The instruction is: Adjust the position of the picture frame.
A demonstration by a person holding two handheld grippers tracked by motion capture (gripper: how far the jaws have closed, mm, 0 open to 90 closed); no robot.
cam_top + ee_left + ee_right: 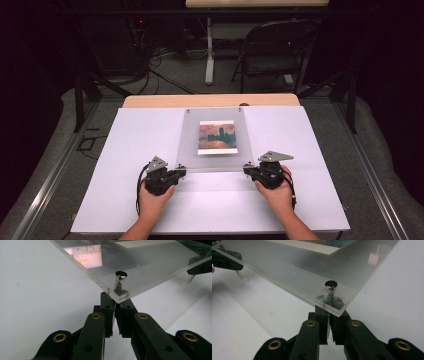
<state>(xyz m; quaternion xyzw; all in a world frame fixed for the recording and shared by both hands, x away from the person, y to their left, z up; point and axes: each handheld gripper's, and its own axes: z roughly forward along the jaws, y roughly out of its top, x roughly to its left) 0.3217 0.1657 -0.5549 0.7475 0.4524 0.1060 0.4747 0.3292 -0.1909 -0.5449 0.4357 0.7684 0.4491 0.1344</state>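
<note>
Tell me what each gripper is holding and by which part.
Both hold the clear acrylic panel: the left gripper is shut at its near left corner below the metal standoff, the right gripper at its near right corner.

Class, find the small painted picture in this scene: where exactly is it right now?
In the high view, the small painted picture sits mid-table inside the clear acrylic panel, beyond and between the left gripper and right gripper.

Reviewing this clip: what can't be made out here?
- Left gripper, left gripper view: what its jaws pinch is hidden beneath the clear acrylic panel.
- Right gripper, right gripper view: likewise, under the silver corner bolt.
- Painted print, high view: too small for detail.
</note>
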